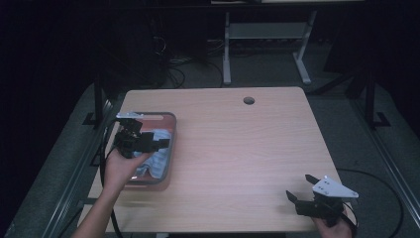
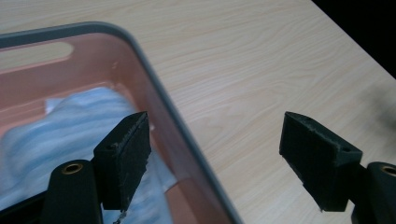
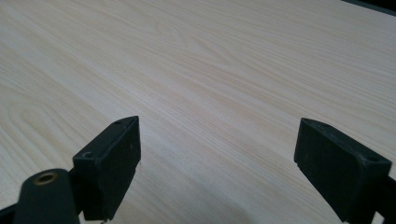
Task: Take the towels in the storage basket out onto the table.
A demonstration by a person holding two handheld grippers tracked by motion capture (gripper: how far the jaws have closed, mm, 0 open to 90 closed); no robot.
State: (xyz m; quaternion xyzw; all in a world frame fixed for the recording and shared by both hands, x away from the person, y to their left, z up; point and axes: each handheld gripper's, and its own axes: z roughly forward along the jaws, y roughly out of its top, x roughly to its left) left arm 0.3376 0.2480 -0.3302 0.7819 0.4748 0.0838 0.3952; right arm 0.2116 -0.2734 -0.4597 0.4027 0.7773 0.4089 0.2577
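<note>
- At the left edge of the pale wood-grain tabletop point(image 1: 237, 148): a shallow pink plastic tray with a grey rim point(image 1: 171, 130), rectangular, long axis running from the near edge toward the far edge, a slot handle cut in its far wall.
- Inside that tray: a crumpled light-blue and white striped cloth point(image 1: 161, 144), bunched toward the middle and right of the tray floor, no clear long axis of its own.
- Directly over the tray: left tongs point(image 1: 157, 143), held in the person's left hand point(image 1: 121, 166), pointing right and down across the cloth.
- From the left gripper view: jaws of the left tongs point(image 2: 215, 154) spread wide with nothing between them, straddling the tray's right wall point(image 2: 159, 93); one jaw just above the cloth point(image 2: 60, 130) inside, the other out over bare wood.
- At the near right corner of the tabletop: right tongs point(image 1: 300, 190), also spread wide and empty, well apart from the tray, bare wood ahead of the jaws in the right gripper view point(image 3: 217, 154).
- Nearer by far to the cloth: the left tongs.
- Likely hinge of the coming move: cloth lying below and to the tray side of the left tongs, with the rim caught between the jaws; probably needing a shift inward over the tray before closing, else a pinch on the wall instead of fabric.
</note>
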